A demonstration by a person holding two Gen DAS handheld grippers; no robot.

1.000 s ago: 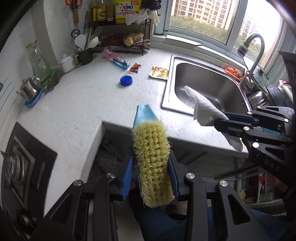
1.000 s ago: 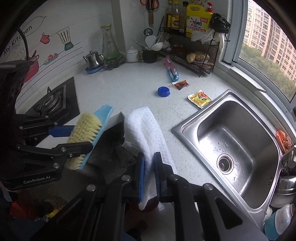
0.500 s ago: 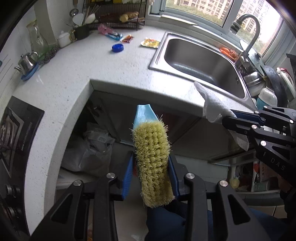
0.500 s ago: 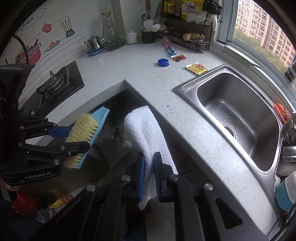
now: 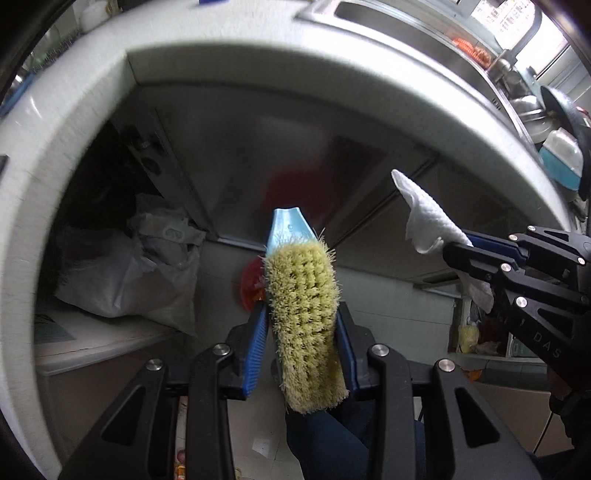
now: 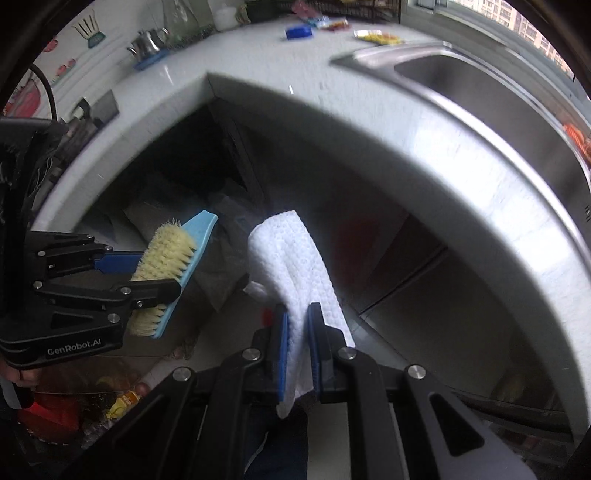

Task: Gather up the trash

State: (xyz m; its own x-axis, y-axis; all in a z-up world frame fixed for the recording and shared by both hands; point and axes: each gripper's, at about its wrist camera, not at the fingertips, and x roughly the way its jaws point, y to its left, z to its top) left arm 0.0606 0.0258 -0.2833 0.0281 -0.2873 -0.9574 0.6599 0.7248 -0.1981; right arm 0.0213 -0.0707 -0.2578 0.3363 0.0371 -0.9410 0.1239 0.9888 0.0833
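On the left, under the white countertop (image 5: 74, 92), the open recess holds a grey-white plastic bag (image 5: 147, 280), crumpled and slumped on the cabinet floor; its contents cannot be made out. The left gripper (image 5: 301, 332) has its jaws closed on a scrubbing brush (image 5: 304, 314), yellow bristles facing the camera and the light-blue back projecting forward beyond the fingertips. A red object (image 5: 251, 284) shows just behind the brush, too blurred to identify. To the right, the right gripper (image 6: 297, 332) has its jaws nearly together, pinching a folded white cloth (image 6: 291, 258) that rises above the fingertips and hangs below them. At far right the steel sink (image 6: 480, 96) is set in the countertop, its basin too blurred to inspect. The trash lies on the countertop beyond the sink: a blue cap (image 6: 298, 32) and a yellow wrapper (image 6: 376, 36) with a small red packet (image 6: 338, 25) between them, none collected. Compared with one second earlier, both grippers have dropped from above the counter to below its edge, and each retains the same item in the same grip.
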